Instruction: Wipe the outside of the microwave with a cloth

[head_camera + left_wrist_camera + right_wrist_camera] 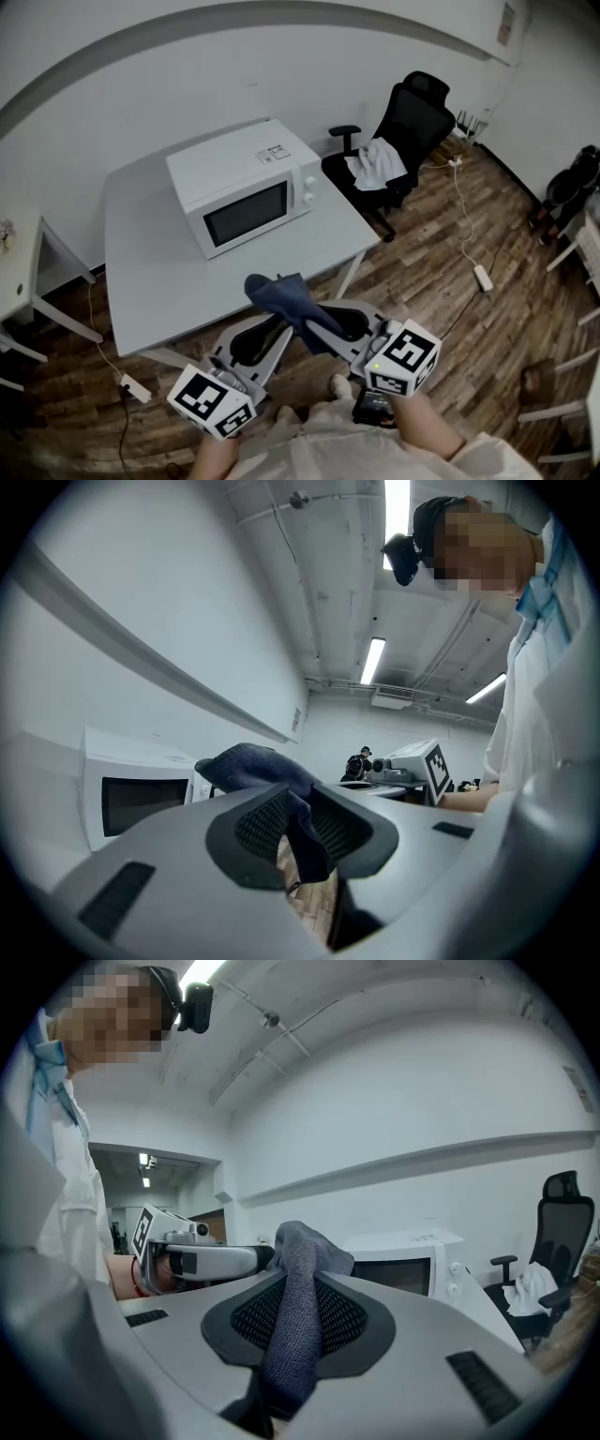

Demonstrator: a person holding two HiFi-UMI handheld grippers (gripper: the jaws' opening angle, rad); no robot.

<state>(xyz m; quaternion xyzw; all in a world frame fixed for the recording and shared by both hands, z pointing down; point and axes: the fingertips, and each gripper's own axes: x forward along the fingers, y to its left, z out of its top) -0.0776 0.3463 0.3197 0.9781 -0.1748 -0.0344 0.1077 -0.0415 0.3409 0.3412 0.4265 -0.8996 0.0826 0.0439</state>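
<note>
Your left tool and right tool both clenched on one dark blue cloth, held up near the bench, white microwave standing on it, door closed.

Microwave on table; chair right; cloth nearer.

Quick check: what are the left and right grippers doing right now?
The left gripper is closed on the blue cloth.
The right gripper is closed on the same cloth.
</note>
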